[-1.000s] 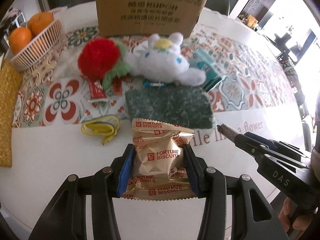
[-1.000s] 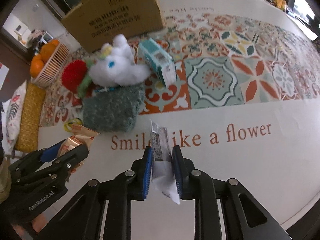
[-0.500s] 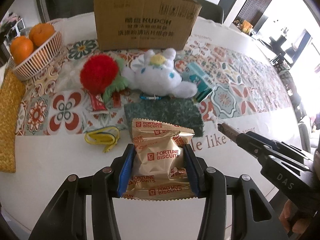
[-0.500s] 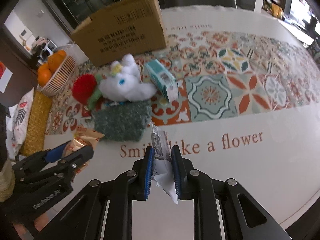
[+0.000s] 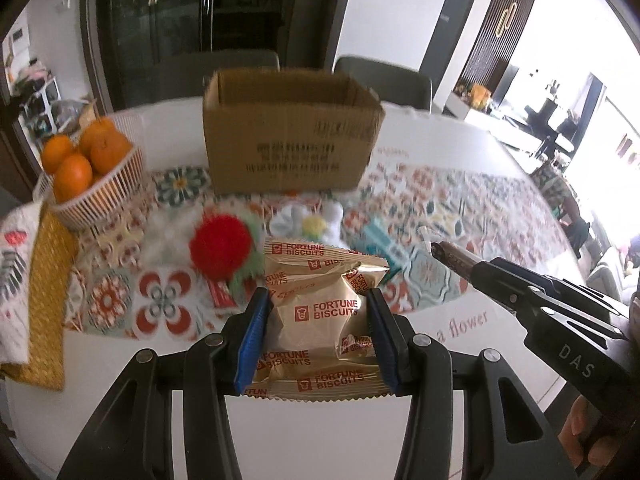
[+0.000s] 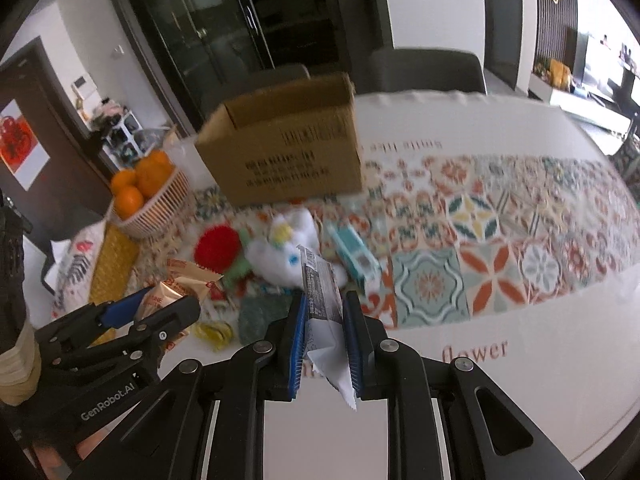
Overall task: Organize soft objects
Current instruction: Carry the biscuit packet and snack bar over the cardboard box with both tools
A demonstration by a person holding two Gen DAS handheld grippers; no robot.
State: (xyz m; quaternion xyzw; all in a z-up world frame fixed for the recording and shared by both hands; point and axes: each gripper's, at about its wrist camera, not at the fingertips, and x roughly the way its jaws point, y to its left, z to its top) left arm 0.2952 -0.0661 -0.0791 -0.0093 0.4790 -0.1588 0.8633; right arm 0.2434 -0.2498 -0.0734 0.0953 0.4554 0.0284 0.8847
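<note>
Both grippers rise: left gripper (image 5: 316,320) pinches one biscuit packet (image 5: 320,316), right gripper (image 6: 325,336) one thin wrapper (image 6: 320,292); green cloth (image 6: 262,314) shows only rightward.

Each camera rides on its own gripper and looks forward and downward along the fingers, from close above the near edge of the table (image 5: 120,380). The left view faces the box (image 5: 288,152) squarely; the right view sees it from further right, at an angle. Both share the box, the orange basket (image 6: 156,208), the plush toys and each other's gripper.
</note>
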